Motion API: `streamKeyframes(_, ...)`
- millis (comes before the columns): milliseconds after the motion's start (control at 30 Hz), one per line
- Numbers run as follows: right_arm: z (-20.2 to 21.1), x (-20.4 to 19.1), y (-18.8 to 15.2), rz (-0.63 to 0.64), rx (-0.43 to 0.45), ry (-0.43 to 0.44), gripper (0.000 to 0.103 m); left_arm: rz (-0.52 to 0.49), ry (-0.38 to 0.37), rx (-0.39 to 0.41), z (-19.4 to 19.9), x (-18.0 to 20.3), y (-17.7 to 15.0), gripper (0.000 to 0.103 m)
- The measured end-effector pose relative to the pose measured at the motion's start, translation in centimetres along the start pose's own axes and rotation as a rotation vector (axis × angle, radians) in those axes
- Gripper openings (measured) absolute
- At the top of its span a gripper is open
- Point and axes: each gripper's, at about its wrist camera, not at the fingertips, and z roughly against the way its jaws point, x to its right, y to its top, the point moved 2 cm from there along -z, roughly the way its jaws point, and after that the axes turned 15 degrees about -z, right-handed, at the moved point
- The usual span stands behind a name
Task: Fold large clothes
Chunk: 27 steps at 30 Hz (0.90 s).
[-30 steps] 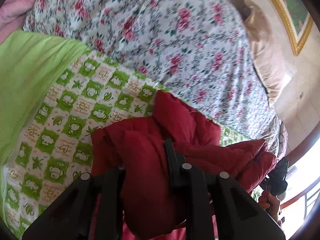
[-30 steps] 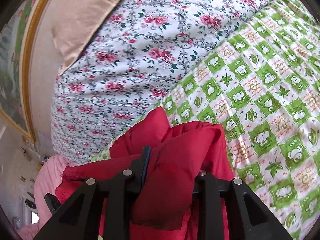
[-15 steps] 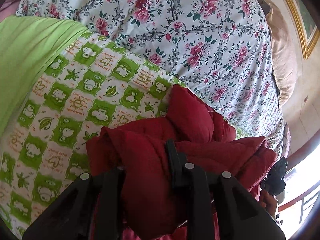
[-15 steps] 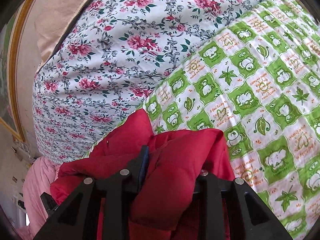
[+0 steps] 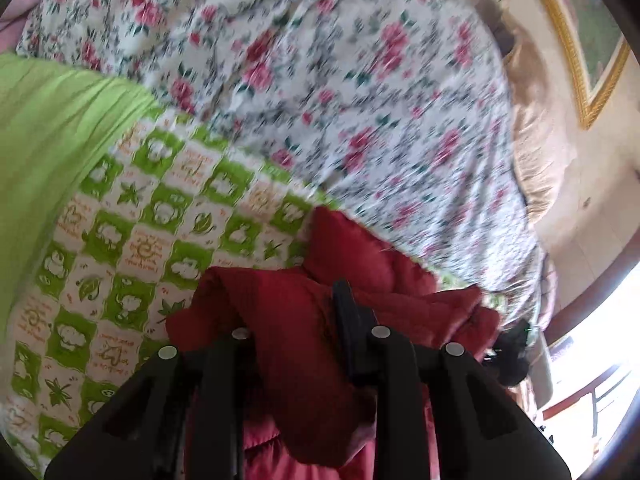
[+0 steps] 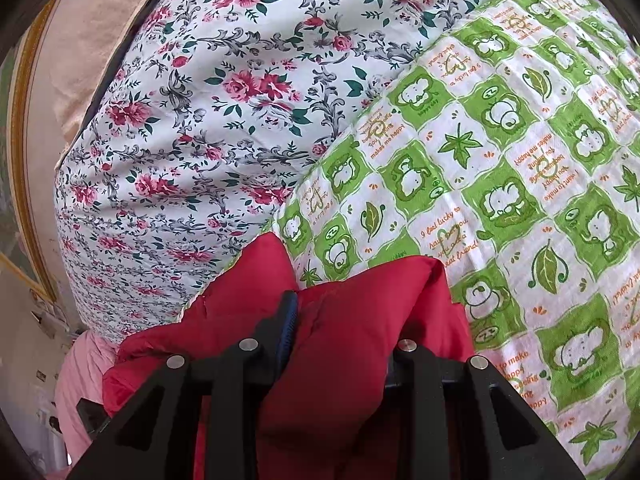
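A padded red jacket (image 5: 296, 320) is bunched up over the green and white checked blanket (image 5: 132, 240). My left gripper (image 5: 296, 332) is shut on a thick fold of the red jacket, which bulges between the black fingers (image 5: 352, 320). In the right wrist view the same red jacket (image 6: 352, 320) fills the bottom middle. My right gripper (image 6: 344, 336) is shut on another fold of it, above the checked blanket (image 6: 500, 200). The right finger of each gripper's far tip is hidden by cloth. The left wrist view is blurred by motion.
A floral sheet (image 5: 320, 80) covers the bed beyond the blanket, also in the right wrist view (image 6: 208, 120). A plain green cloth (image 5: 48, 132) lies at the left. A beige pillow (image 5: 540, 152) and a gold-framed picture (image 5: 580, 40) are at the wall. Pink cloth (image 6: 76, 380) hangs at the bed's edge.
Both grippers have kept their hold on the red jacket. The right gripper has come lower and closer to the blanket. The left view has swung and blurred, showing more of the wall.
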Motion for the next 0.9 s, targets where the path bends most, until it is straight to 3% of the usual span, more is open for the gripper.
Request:
streamKeyframes(167, -0.4, -0.2, 0.0, 0.007, -0.001, -0.007, 0.030, -0.071, 0.023, 0.003, 2.5, 1.7, 0.8, 0.022)
streamKeyframes(333, -0.8, -0.5, 0.2, 0.014, -0.007, -0.025, 0.031, -0.074, 0.089, 0.122, 7.8, 2.3, 0.8, 0.023)
streamKeyframes(433, -0.9, -1.1, 0.2, 0.012, -0.007, -0.033, 0.036, -0.089, 0.065, 0.129, 8.6, 3.3, 0.6, 0.023)
streamKeyframes(500, -0.7, -2.0, 0.1, 0.026, -0.004, -0.033, 0.044, -0.132, 0.030, 0.112, 8.1, 5.1, 0.0, 0.023)
streamKeyframes(700, -0.7, -4.1, 0.6, 0.043, -0.006, -0.027, 0.065, -0.282, -0.093, -0.060, 1.4, 12.9, -3.9, 0.023)
streamKeyframes(833, 1.2, -5.2, 1.5, 0.059, 0.015, 0.005, 0.079, -0.349, -0.128, -0.142, -2.3, 16.6, -5.9, 0.023)
streamKeyframes(900, 3.0, -6.0, 1.8, 0.096, 0.066, 0.012, 0.085, -0.359, -0.130, -0.164, -3.3, 17.3, -6.3, 0.023)
